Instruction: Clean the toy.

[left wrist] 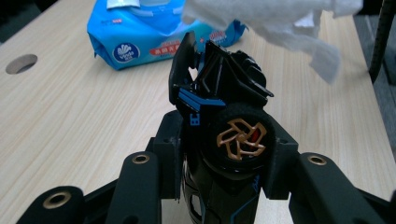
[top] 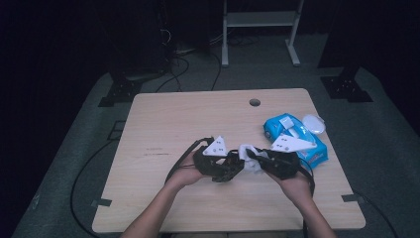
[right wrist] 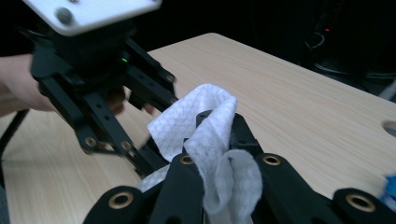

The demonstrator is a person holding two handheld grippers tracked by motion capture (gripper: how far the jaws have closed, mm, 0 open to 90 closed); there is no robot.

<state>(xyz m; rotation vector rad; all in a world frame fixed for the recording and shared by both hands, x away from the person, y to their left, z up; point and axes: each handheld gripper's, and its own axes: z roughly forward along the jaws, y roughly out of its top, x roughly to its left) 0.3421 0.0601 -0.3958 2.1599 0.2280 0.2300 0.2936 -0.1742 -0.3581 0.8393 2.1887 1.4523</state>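
Note:
My left gripper (left wrist: pixel 224 161) is shut on a black toy car (left wrist: pixel 219 93) with blue trim and a gold wheel, which stands nose-up between the jaws. My right gripper (right wrist: pixel 224 154) is shut on a crumpled white wet wipe (right wrist: pixel 205 126). In the high view both grippers meet over the table's front middle: the left gripper (top: pixel 234 167) points right and the right gripper (top: pixel 253 157) points left. The wipe (top: pixel 250 154) sits between them. In the left gripper view the wipe (left wrist: pixel 280 18) hangs just above the car.
A blue pack of wet wipes (top: pixel 297 139) lies at the table's right side, with a white lid (top: pixel 313 124) beside it. A round cable hole (top: pixel 254 102) sits near the far edge. Cables trail off the table's (top: pixel 163 119) left front.

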